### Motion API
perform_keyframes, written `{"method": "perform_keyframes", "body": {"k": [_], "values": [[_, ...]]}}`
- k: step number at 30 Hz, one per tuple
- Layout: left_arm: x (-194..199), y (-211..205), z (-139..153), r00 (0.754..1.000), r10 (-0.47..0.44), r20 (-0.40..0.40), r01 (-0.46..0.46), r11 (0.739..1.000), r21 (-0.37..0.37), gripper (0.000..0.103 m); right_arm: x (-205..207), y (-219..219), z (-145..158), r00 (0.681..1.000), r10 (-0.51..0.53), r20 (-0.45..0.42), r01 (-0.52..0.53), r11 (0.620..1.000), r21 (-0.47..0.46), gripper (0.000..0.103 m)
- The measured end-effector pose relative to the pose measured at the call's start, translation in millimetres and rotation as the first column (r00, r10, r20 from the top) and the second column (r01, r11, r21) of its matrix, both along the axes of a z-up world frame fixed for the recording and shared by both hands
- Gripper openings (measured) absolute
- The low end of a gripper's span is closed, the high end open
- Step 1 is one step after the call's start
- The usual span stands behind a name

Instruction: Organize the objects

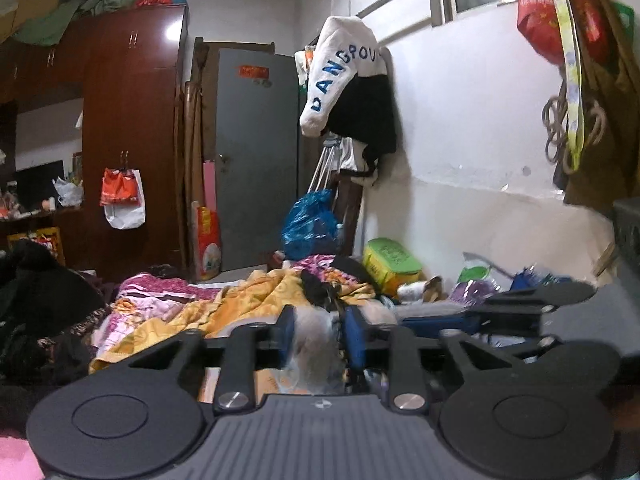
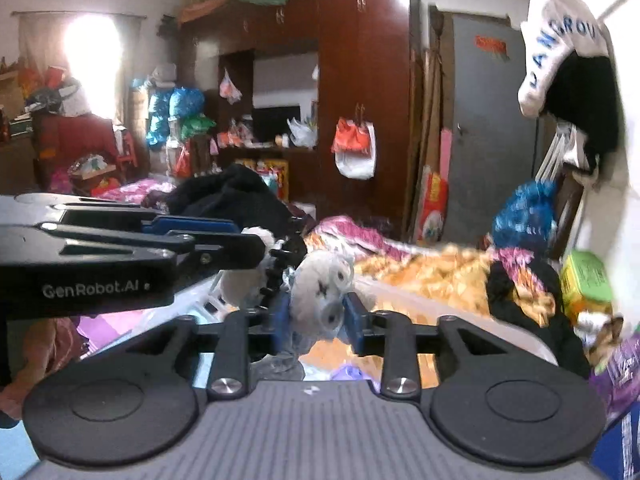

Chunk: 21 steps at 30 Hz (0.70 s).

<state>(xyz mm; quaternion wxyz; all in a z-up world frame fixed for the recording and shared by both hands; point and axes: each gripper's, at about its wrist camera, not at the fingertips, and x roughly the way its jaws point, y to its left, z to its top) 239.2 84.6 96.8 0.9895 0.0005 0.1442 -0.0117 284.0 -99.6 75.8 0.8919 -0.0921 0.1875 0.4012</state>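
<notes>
A grey plush toy with a snout and a stitched cross eye is clamped between the blue pads of my right gripper, held above the cluttered bed. My left gripper reaches in from the left in the right wrist view and is shut on the toy's other end. In the left wrist view my left gripper pinches the grey plush between its blue pads, and the right gripper shows at the right, side-on.
An orange and pink bedspread covers the bed. Black clothes are piled at its left. A green box and a blue plastic bag stand by the white wall. A brown wardrobe and grey door stand behind.
</notes>
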Motion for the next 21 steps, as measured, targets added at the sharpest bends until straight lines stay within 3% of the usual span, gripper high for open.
{"method": "perform_keyframes", "body": {"k": [1, 2, 3, 6, 11, 16, 21], "values": [[-3, 0, -3, 1.0, 0.009, 0.009, -0.009, 1.0, 0.006, 0.066, -4, -3, -1, 0.999, -0.025, 0.023, 0.025, 1.0, -0.002, 0.092], [-8, 1, -5, 1.0, 0.019, 0.02, -0.019, 1.0, 0.008, 0.083, -10, -6, -2, 0.997, -0.052, 0.061, 0.052, 0.999, -0.006, 0.099], [-15, 0, -7, 0.999, 0.025, 0.034, -0.025, 1.0, 0.008, 0.085, -17, -12, -3, 0.993, -0.067, 0.098, 0.069, 0.998, -0.01, 0.103], [-37, -1, -9, 0.998, 0.011, 0.057, -0.011, 1.0, -0.004, 0.085, -36, -36, -7, 0.994, -0.052, 0.099, 0.053, 0.999, -0.004, 0.103], [-96, -16, -20, 0.995, -0.049, 0.087, 0.048, 0.999, 0.003, 0.085, -73, -102, -14, 0.998, -0.024, 0.055, 0.019, 0.996, 0.089, 0.103], [-149, -33, -49, 0.989, -0.1, 0.11, 0.101, 0.995, -0.003, 0.085, -114, -154, -50, 0.993, -0.067, 0.094, 0.059, 0.995, 0.086, 0.103], [-184, -39, -71, 0.984, -0.112, 0.136, 0.116, 0.993, -0.024, 0.085, -135, -204, -87, 0.992, -0.122, 0.015, 0.117, 0.975, 0.19, 0.103]]}}
